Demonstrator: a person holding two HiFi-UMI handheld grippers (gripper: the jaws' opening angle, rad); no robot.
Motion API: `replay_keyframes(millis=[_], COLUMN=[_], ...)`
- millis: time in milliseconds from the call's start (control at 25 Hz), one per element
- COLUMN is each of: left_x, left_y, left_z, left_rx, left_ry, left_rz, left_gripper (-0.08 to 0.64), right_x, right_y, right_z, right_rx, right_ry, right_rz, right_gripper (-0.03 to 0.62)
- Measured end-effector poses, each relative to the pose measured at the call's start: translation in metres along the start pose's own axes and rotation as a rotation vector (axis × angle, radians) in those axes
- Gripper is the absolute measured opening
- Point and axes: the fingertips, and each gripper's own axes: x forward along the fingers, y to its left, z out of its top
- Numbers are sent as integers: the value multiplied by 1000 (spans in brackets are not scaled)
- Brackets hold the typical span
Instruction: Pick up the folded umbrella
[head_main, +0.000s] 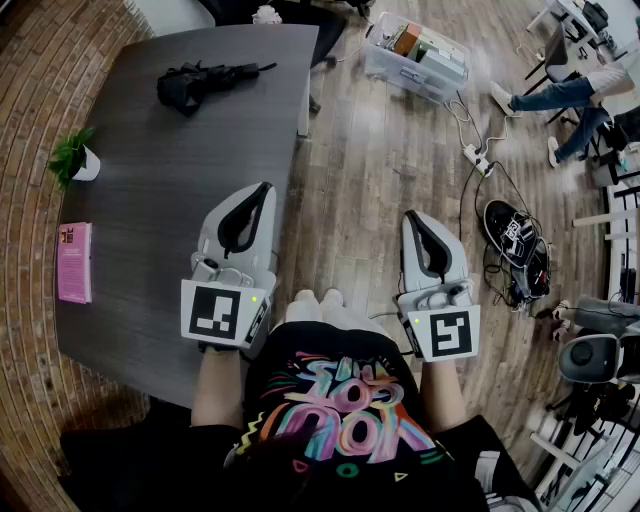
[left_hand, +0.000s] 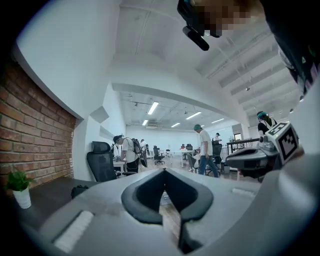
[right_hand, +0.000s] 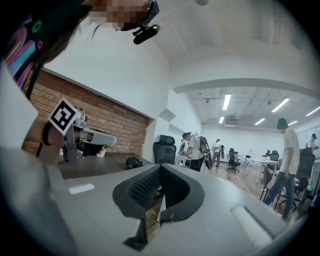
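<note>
The folded black umbrella (head_main: 200, 85) lies at the far end of the dark grey table (head_main: 140, 300), strap toward the right. It shows small in the left gripper view as a dark bundle (left_hand: 79, 190), and in the right gripper view (right_hand: 133, 162). My left gripper (head_main: 268, 186) is level over the table's near right edge, well short of the umbrella, jaws shut and empty (left_hand: 164, 170). Off the table's right side, my right gripper (head_main: 410, 213) hangs over the wooden floor, shut with nothing between its pads (right_hand: 161, 166).
A small potted plant (head_main: 72, 158) and a pink book (head_main: 74, 262) sit along the table's left edge by the brick wall. A clear storage bin (head_main: 415, 55), a power strip with cables (head_main: 478, 155) and a black bag (head_main: 515, 240) lie on the floor. A seated person (head_main: 570, 95) is at far right.
</note>
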Motion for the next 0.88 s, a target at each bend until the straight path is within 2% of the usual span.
replay_keyframes(millis=[120,560,880], left_x=[2,18,41], left_y=[-4,-21,-6], left_z=[1,8,8], left_rx=[4,35,43], left_ry=[2,-2,1], left_rz=[-2,-46,-42], left_gripper=[2,0,2], right_x=[-2,-10,11], right_y=[-10,-25,-36], right_z=[2,-5,-14], right_rx=[15,27,45], right_ry=[-10,-19,-8], right_rz=[-26,-29,-39], right_gripper=[-2,-2,-2])
